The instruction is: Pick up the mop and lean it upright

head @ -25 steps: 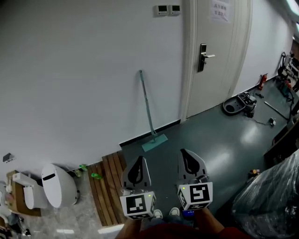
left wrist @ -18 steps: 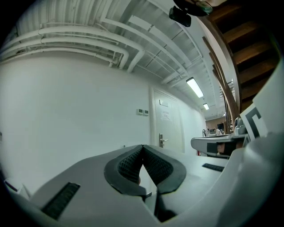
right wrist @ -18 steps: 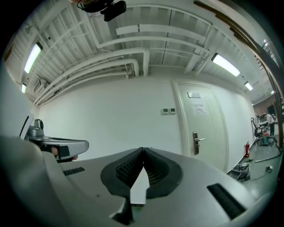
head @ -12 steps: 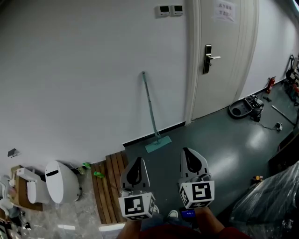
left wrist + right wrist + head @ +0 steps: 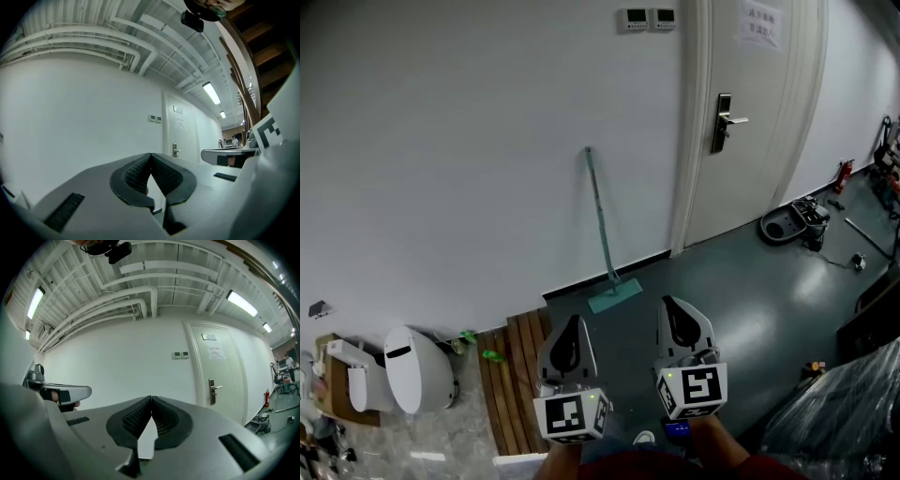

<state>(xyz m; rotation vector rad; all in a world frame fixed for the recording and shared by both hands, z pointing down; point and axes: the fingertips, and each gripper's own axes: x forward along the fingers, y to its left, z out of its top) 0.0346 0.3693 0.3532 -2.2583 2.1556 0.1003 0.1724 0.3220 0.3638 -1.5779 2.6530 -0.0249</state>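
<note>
The mop [image 5: 602, 225] leans upright against the white wall, its teal handle tilted slightly and its flat teal head [image 5: 614, 295] on the dark floor by the skirting. Both grippers are held level, side by side, well short of it. My left gripper [image 5: 570, 322] is shut with nothing between its tips, as its own view confirms [image 5: 150, 154]. My right gripper [image 5: 669, 305] is also shut and empty [image 5: 151, 398]. The mop is hidden behind the jaws in both gripper views.
A white door [image 5: 759, 112] with a metal handle [image 5: 727, 122] stands right of the mop. A wooden slat mat [image 5: 511, 375] and a white bin [image 5: 417, 370] lie at the left. A round device [image 5: 789, 223] sits on the floor by the door; plastic-wrapped bulk [image 5: 844, 412] at lower right.
Both grippers and the head view have drifted across the room; the mop and door sit a little further right in view. The mop stays leaning on the wall. Jaws unchanged.
</note>
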